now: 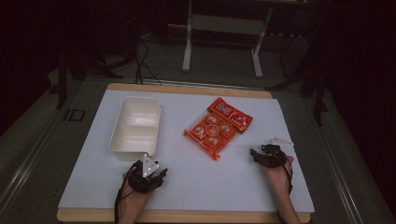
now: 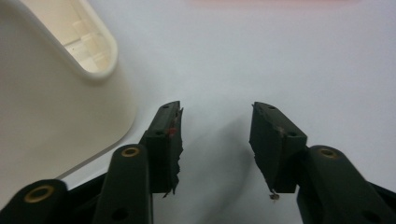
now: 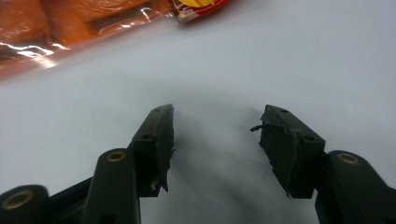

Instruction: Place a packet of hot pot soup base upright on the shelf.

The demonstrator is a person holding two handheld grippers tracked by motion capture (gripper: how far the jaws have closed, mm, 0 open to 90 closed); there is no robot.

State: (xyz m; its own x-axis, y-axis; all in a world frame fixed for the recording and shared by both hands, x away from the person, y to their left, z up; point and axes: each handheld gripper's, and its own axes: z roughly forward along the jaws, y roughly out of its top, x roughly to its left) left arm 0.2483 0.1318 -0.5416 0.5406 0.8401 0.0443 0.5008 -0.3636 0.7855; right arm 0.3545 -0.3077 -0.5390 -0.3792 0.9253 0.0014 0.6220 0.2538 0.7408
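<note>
White table top (image 1: 196,179) w/ wood edge, grey metal stand (image 1: 223,35) behind, dark floor.

The tray (image 1: 135,125) lies left of the snack packs (image 1: 218,127) on the table (image 1: 196,182).

Bare table (image 1: 205,182) lies between the 2 grippers, while the white tray (image 1: 135,125) stands just ahead of the left gripper (image 1: 162,174) and the orange packets (image 1: 215,128) lie ahead-left of the right gripper (image 1: 254,153).
</note>
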